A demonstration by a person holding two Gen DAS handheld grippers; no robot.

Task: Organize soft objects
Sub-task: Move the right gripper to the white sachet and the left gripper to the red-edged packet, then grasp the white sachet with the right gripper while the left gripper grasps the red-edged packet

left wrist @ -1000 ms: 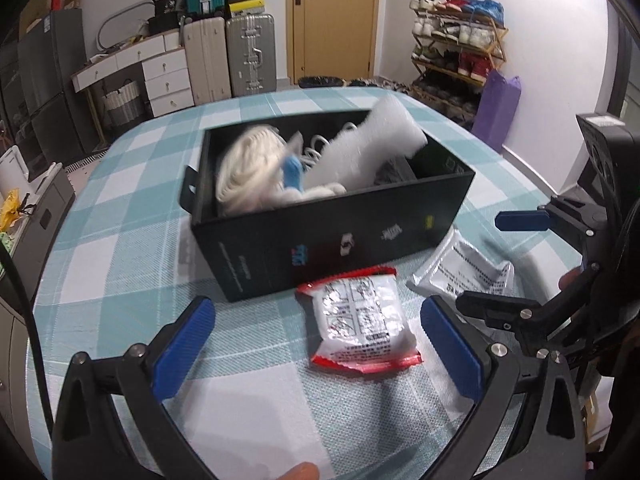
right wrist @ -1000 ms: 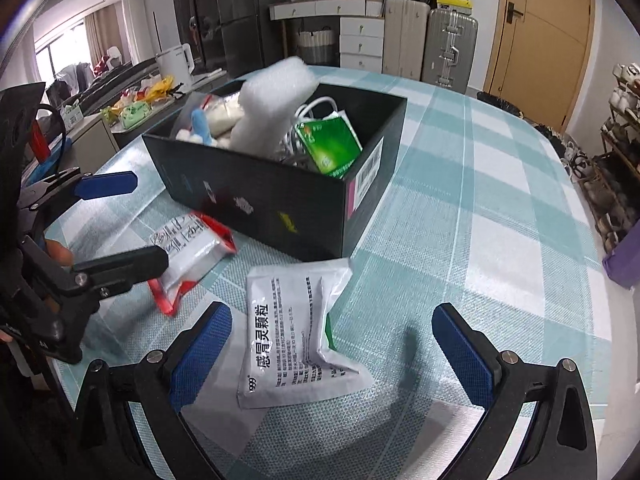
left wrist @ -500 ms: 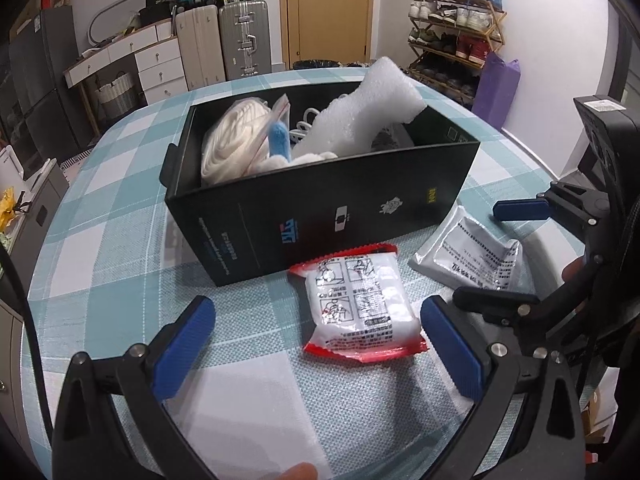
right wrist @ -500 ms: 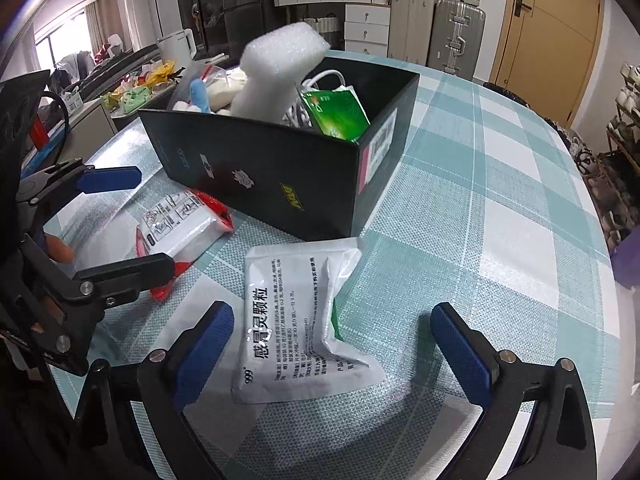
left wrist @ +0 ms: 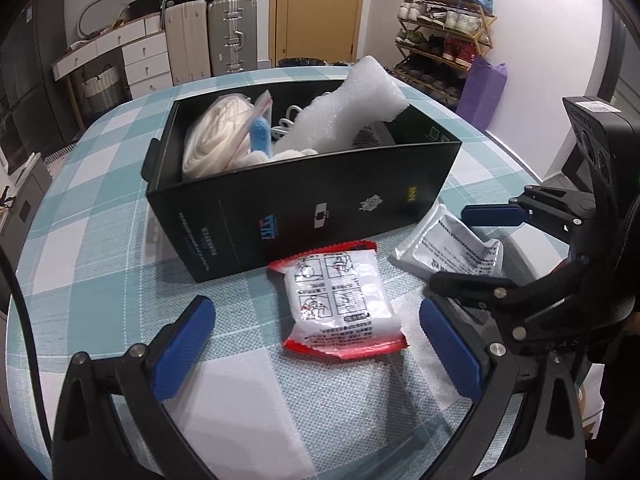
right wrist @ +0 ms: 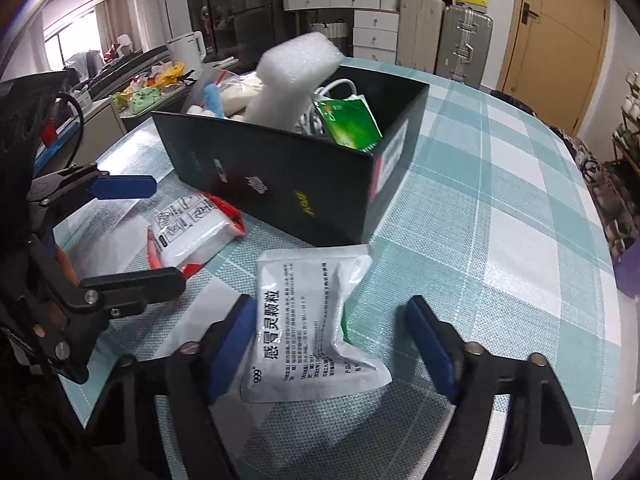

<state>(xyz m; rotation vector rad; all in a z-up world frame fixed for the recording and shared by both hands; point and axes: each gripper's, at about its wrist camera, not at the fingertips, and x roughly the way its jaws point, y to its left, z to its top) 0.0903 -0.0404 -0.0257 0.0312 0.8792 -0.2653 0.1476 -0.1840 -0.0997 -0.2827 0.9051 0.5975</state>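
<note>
Right hand-held gripper half-closed astride crinkled white sachet, left hand-held gripper wide open, glossy red-edged packet between.

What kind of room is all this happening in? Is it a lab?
More likely someone's home, perhaps a dining or entry area: a shoe rack loaded with sneakers, suitcases by a wooden door, and a checked tablecloth on the table.

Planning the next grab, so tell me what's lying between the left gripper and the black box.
The red-edged white packet lies flat on the checked tablecloth, ahead of the open left gripper and just short of the black box. The left wrist view shows it.
</note>
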